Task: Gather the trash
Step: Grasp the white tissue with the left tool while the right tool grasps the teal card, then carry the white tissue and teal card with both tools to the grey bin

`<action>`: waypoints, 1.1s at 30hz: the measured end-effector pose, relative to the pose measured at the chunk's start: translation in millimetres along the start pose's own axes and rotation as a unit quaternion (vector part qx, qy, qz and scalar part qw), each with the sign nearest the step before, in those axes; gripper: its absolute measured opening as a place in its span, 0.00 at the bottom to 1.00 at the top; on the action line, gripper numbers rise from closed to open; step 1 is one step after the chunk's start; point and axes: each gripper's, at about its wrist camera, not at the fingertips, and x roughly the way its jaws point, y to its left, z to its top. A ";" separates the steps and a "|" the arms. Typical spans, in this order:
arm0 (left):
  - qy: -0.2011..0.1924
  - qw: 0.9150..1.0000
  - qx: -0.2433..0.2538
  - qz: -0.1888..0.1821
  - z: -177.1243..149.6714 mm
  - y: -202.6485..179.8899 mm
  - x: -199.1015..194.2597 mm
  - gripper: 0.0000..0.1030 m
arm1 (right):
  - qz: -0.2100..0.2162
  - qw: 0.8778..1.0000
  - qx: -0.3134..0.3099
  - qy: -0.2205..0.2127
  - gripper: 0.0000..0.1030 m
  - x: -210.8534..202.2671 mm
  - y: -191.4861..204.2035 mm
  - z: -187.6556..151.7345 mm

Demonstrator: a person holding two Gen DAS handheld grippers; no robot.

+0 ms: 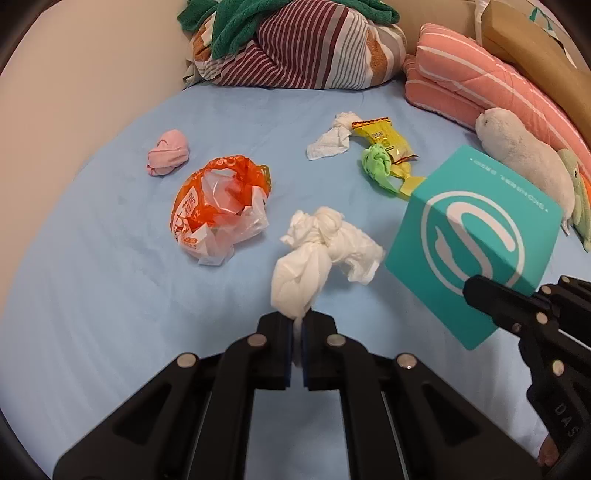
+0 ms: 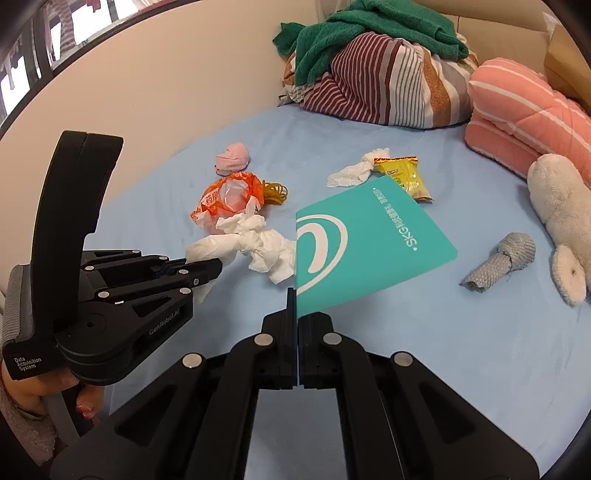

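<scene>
We see a light blue bed sheet point(image 1: 92, 277) with scattered trash on it. Our left gripper point(image 1: 297, 325) has its jaws closed tight on the lower end of a knotted white tissue wad point(image 1: 317, 251), which stands up in front of the fingers, above the sheet. In the right wrist view the same wad point(image 2: 255, 245) stretches out from the left gripper point(image 2: 210, 271) toward the middle of the bed.

Our right gripper point(image 2: 296, 321) is pinched shut on the edge of a teal box point(image 2: 365, 243) with a white swirl logo; the box tilts up off the sheet. In the left wrist view the teal box point(image 1: 472, 236) sits just right of the tissue wad, with the right gripper point(image 1: 480, 291) clamped on its lower corner.

Other trash lies loose on the sheet: an orange and clear plastic bag point(image 1: 218, 214) left of the wad, a pink crumpled ball point(image 1: 168, 153) beyond it, a small white tissue point(image 1: 332, 138) touching a yellow snack wrapper point(image 1: 384, 140), and a green crumpled scrap point(image 1: 376, 162) just beside the wrapper. A grey rolled sock point(image 2: 506, 260) lies to the right of the box, near a white plush toy point(image 2: 557, 221).

At the far edge a striped bundle point(image 1: 303, 48) with a green towel point(image 1: 236, 22) on top sits beside a folded pink quilt point(image 1: 480, 74).
</scene>
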 end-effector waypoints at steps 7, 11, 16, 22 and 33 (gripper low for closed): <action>-0.030 0.999 0.015 -0.010 6.3 -10.9 -36.1 0.04 | -0.010 1.000 0.006 -0.021 0.00 -36.8 0.9 7.2; -0.048 0.999 0.013 -0.023 11.3 -19.4 -64.5 0.04 | -0.020 0.999 0.005 -0.037 0.00 -70.5 1.6 10.1; -0.066 0.996 0.025 -0.045 14.7 -43.3 -103.1 0.04 | -0.036 0.998 0.013 -0.059 0.00 -120.9 -1.8 9.1; -0.084 0.992 0.061 -0.079 9.7 -87.9 -152.0 0.04 | -0.071 0.993 0.023 -0.086 0.00 -193.9 -14.4 -3.5; -0.109 0.970 0.151 -0.159 -9.7 -199.7 -231.0 0.04 | -0.163 0.975 0.079 -0.131 0.00 -348.1 -60.9 -72.3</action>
